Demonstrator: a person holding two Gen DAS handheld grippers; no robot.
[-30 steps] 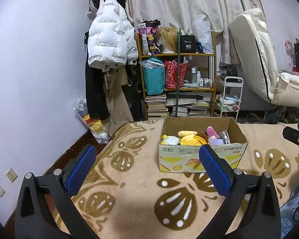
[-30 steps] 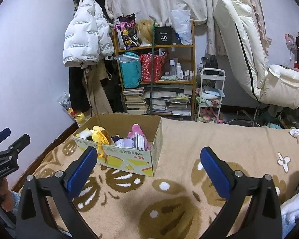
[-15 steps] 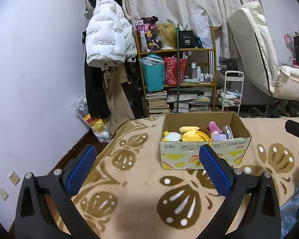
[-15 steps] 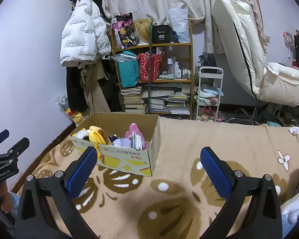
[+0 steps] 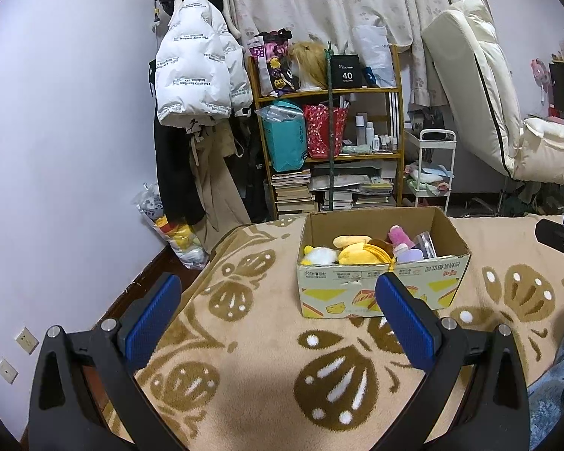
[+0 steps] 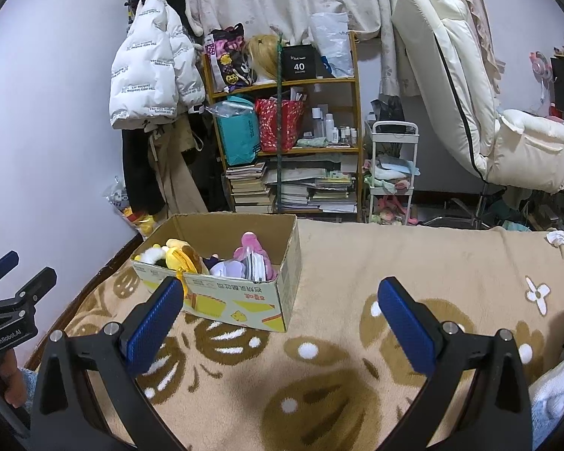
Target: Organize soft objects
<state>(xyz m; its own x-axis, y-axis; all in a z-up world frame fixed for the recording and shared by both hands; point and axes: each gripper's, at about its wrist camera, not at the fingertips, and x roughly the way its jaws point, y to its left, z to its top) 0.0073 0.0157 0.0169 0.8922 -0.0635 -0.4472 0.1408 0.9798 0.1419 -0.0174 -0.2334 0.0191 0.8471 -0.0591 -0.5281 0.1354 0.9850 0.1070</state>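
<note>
1. Left gripper (image 5: 278,314) – blue-padded fingers (image 5: 404,321) spread wide, nothing between them, hovering over the beige blanket with brown floral pattern (image 5: 252,360)
2. Right gripper (image 6: 282,317) – blue-padded fingers (image 6: 152,323) likewise spread wide and holding nothing, over the same blanket (image 6: 357,338)
3. Open cardboard box with yellow print on its sides (image 5: 379,289) sits on the blanket, ahead of the left gripper and slightly right of its centre line; in the right wrist view the box (image 6: 240,302) is ahead and to the left, its near wall just behind the left fingertip
4. Soft objects are inside the box: yellow plush toy (image 5: 361,253) mid-box, white fluffy plush (image 5: 321,255) at its left end, pink plush item (image 5: 398,235) towards the right, a pale lilac item (image 5: 410,255) next to it
5. Right wrist view shows the same contents – yellow plush (image 6: 182,255) on the left, pink plush (image 6: 250,246) on the right
6. Each gripper shows at the edge of the other's view: right one at the far right of the left wrist view, left one at the far left of the right wrist view, well apart from the box
7. Background: wooden shelf unit with books and bags (image 5: 331,143), white puffer jacket (image 5: 195,67) hanging on the wall, cream recliner chair (image 6: 470,86), small crumpled white piece (image 6: 557,238) on the far right of the blanket
</note>
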